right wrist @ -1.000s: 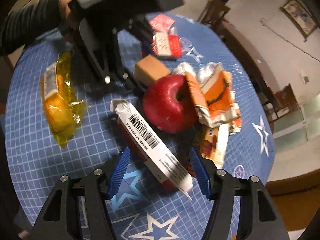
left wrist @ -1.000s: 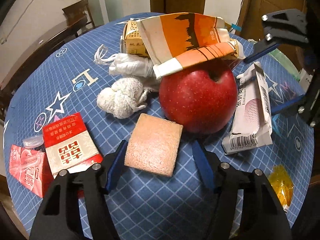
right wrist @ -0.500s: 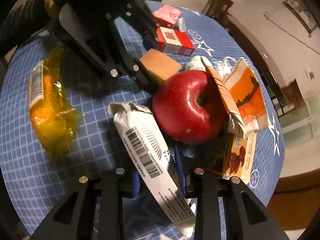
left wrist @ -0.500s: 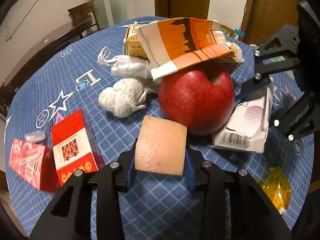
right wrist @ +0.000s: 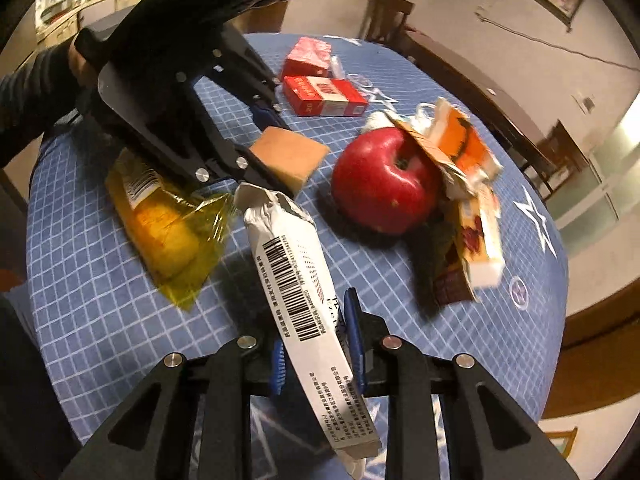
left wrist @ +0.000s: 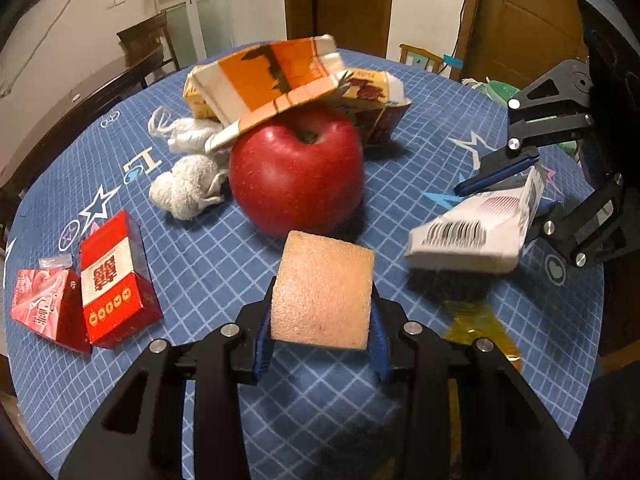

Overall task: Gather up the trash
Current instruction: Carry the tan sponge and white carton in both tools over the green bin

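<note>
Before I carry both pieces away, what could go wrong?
1. The right gripper pinches the long white box near one end, so it may swing or slip.
2. The orange carton leans on the apple; a bump could topple it.
3. The sponge is soft and could squeeze out of the left gripper.

L gripper (left wrist: 323,332) low over the table, blue fingers (left wrist: 262,344) clamped on both sides of a tan sponge (left wrist: 323,292), held off the surface. R gripper (right wrist: 318,344) opposite, jaws pinched on a white carton (right wrist: 304,280), tilted. Person's hand (right wrist: 76,62) grips the L handle.
</note>
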`<state>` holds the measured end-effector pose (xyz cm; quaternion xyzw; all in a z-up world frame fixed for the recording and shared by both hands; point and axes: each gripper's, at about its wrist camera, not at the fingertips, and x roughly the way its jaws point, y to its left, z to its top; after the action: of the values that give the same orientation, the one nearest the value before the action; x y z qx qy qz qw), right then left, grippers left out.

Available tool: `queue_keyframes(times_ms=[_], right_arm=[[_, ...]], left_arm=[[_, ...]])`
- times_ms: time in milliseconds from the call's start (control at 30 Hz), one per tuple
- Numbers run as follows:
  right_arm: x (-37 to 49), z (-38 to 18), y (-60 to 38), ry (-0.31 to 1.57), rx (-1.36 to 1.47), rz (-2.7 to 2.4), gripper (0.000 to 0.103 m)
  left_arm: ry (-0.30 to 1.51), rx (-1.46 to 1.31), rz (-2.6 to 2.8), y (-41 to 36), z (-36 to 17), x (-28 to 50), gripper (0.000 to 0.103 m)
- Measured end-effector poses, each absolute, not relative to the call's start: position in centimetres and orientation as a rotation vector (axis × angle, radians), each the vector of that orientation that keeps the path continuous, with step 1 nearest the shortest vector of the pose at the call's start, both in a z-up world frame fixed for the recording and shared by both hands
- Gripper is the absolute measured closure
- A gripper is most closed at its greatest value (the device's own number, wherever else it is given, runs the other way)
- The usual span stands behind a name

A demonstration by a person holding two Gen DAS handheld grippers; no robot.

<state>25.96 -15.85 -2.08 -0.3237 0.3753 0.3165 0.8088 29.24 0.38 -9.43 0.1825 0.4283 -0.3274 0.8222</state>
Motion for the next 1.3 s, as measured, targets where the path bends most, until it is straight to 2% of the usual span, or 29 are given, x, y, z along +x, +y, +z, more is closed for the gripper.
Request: queue_keyframes(times_ms=[300,600,833,1300], right_arm=[[23.7,1.4,-21.6,0.673,-0.376,0.450,0.077],[18.4,4.8,-25.4,0.471,-0.100,0.233,0.077],[14.7,6.2,-28.6,0.362,-0.050,0.071,0.077],[9.7,9.0,-40.0,0.326,0.003,-0.123,0.077]], left_arm=[[0.801,0.317,-0.561,0.3,-5.1,28.6,0.066],[0.590,0.152,-0.407,-3.1,-0.6,23.4,0.066],[0.490,0.055,-0.362,-8.8,0.5,20.2,0.066],[0.413,0.040,-0.474,-18.3,2.3,19.0,0.066]])
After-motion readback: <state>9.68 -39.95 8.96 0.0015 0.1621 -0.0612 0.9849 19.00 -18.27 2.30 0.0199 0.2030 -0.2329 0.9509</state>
